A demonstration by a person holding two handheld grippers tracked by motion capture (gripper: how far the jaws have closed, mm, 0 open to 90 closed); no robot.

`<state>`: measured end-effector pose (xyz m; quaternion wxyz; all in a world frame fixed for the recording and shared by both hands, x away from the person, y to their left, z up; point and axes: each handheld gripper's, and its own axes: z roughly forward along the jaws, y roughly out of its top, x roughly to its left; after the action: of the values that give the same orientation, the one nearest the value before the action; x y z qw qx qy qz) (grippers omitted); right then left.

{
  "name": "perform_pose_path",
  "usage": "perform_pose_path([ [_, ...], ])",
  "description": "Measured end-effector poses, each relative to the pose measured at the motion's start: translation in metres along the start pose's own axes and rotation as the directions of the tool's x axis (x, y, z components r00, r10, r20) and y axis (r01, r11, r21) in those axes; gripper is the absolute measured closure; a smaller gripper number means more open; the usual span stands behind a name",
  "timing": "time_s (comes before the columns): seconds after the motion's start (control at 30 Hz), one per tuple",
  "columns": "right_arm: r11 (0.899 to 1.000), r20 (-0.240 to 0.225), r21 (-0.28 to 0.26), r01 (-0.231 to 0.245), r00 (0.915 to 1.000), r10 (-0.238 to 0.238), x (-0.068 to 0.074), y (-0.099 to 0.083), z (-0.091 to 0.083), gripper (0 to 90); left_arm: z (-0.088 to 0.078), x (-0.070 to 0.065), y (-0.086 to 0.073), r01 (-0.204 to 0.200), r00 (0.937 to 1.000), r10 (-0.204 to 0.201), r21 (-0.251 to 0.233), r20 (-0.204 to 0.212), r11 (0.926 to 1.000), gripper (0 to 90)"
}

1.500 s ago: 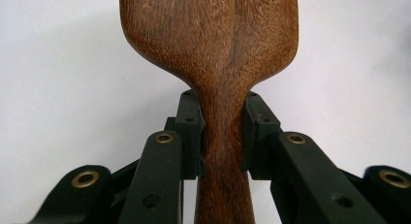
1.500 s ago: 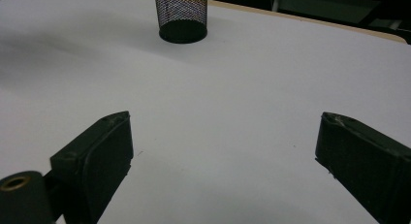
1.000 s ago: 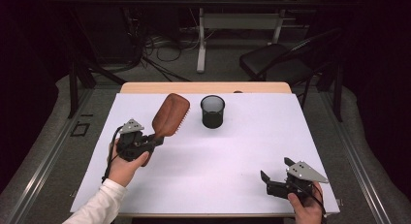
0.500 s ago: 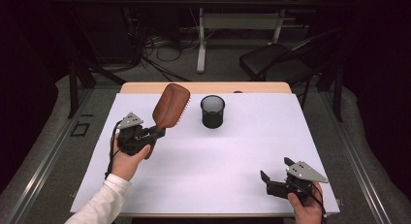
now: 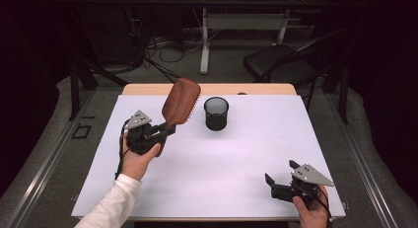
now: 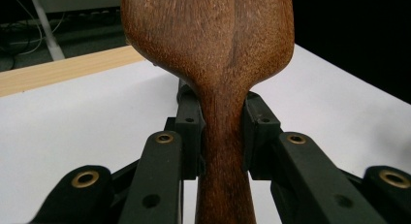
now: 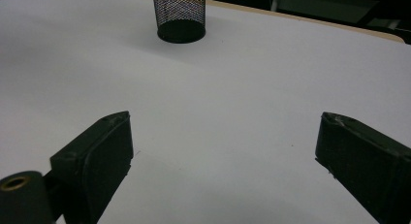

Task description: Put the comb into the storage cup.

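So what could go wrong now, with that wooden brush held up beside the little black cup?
The left gripper pinches the hairbrush only at its narrow handle, with the heavy head tilted high, so it might swivel or slip. The mesh cup looks light and stands free on the white table; a bump from the brush could tip it. The right gripper rests open, far away.

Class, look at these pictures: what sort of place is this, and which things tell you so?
Probably a lab or recording workspace: a white-covered table in a dark room, loose cables on the floor behind it, and a folding chair set aside.
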<state>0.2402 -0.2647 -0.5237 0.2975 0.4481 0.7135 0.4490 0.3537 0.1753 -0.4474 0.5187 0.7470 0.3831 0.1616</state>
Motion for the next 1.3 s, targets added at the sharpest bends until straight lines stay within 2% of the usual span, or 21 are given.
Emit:
perform_pose_path([
  [0.13,1.000,-0.001,0.003,-0.001,1.0000,0.001,0.000,0.000,0.000,6.2,0.002,-0.003,0.002,0.006,0.9998,-0.006,-0.017,0.017,0.9998,72.6],
  [0.3,1.000,-0.001,-0.003,0.000,1.0000,0.000,0.000,0.000,0.000,6.2,0.005,-0.006,0.003,0.003,0.9998,-0.002,-0.021,0.022,0.9998,72.6],
  [0.7,1.000,-0.004,0.000,-0.004,1.0000,0.004,-0.001,0.000,-0.001,6.2,0.007,-0.011,0.007,0.003,0.9990,0.000,-0.066,0.045,0.9978,72.6],
  [1.3,1.000,-0.008,0.002,-0.007,0.9999,0.007,0.001,0.000,0.003,6.2,0.018,-0.025,0.008,-0.019,0.9957,0.027,-0.088,0.089,0.9960,72.6],
])
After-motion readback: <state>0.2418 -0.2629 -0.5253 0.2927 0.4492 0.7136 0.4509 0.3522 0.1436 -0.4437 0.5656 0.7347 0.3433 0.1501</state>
